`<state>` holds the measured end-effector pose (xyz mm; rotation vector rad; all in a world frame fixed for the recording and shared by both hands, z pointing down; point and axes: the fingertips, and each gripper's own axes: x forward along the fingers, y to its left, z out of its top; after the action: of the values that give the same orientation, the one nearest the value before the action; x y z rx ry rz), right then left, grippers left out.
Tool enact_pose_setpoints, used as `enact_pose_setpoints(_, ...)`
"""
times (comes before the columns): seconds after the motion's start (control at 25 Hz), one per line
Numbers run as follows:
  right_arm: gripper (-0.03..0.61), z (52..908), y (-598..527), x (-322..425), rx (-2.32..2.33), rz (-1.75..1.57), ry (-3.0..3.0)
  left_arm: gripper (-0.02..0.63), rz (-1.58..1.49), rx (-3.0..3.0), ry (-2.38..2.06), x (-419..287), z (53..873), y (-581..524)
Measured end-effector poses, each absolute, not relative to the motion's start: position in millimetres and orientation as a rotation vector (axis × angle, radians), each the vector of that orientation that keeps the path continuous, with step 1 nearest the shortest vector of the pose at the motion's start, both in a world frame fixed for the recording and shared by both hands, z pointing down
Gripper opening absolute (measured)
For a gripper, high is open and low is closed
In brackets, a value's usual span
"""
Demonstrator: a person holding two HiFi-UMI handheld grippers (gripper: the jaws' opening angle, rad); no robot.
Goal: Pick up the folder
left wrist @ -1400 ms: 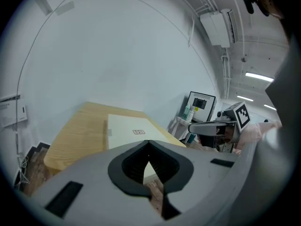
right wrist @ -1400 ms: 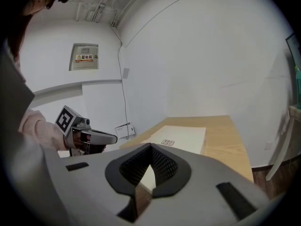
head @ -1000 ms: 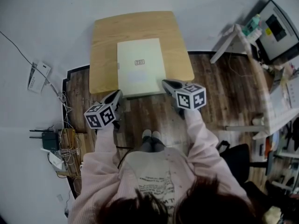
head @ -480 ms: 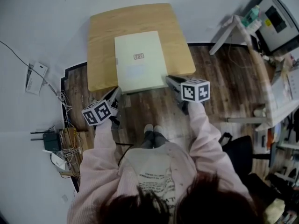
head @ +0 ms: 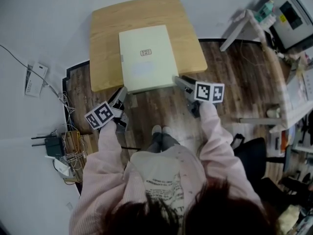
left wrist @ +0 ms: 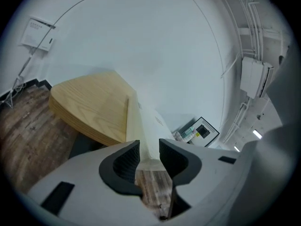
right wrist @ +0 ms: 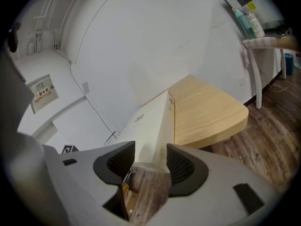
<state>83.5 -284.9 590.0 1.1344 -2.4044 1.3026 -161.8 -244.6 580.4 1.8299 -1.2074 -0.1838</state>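
A pale cream folder (head: 145, 62) lies flat on the small wooden table (head: 105, 38), its near edge hanging over the table's front. My left gripper (head: 121, 93) is at the folder's near left corner and my right gripper (head: 178, 80) at its near right corner. In the left gripper view the folder (left wrist: 145, 131) runs edge-on into the gap of my left gripper (left wrist: 149, 154). In the right gripper view the folder (right wrist: 155, 131) reaches between the pads of my right gripper (right wrist: 150, 161). Both pairs of jaws are opening with the folder's corner between them, and the pads no longer press on it.
Dark wood floor lies between the table and the person's feet (head: 159, 131). A router and cables (head: 51, 146) sit on the floor at the left. A white desk with a monitor (head: 288, 18) stands at the right, and a black chair (head: 249, 165) behind.
Both grippers have rolled and sunk a little at the folder's near edge, and their jaws have parted. The folder stays flat on the table.
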Motion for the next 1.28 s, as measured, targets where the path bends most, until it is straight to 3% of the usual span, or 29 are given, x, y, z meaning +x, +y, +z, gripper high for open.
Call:
enact_pose_setpoints(0.2, 0.227, 600, -286, 83, 1.152, 1.421, -2.415, 0.193, -0.303, 1.781, -1.176, -165, 585, -246)
enact_pose_setpoints(0.36, 0.288, 609, -290, 87, 1.176, 1.46, -2.408, 0.237, -0.38, 1.756, -1.134, -163, 590, -248)
enact_pose_setpoints(0.68, 0.313, 621, -295, 84, 1.133, 1.643, -2.46, 0.314, -0.46, 1.749, -1.049, -154, 593, -252)
enact_pose_setpoints(1.28, 0.334, 613, -297, 53, 0.823, 1.965, -2.647, 0.326, -0.587, 1.677, -0.926, -141, 603, -266)
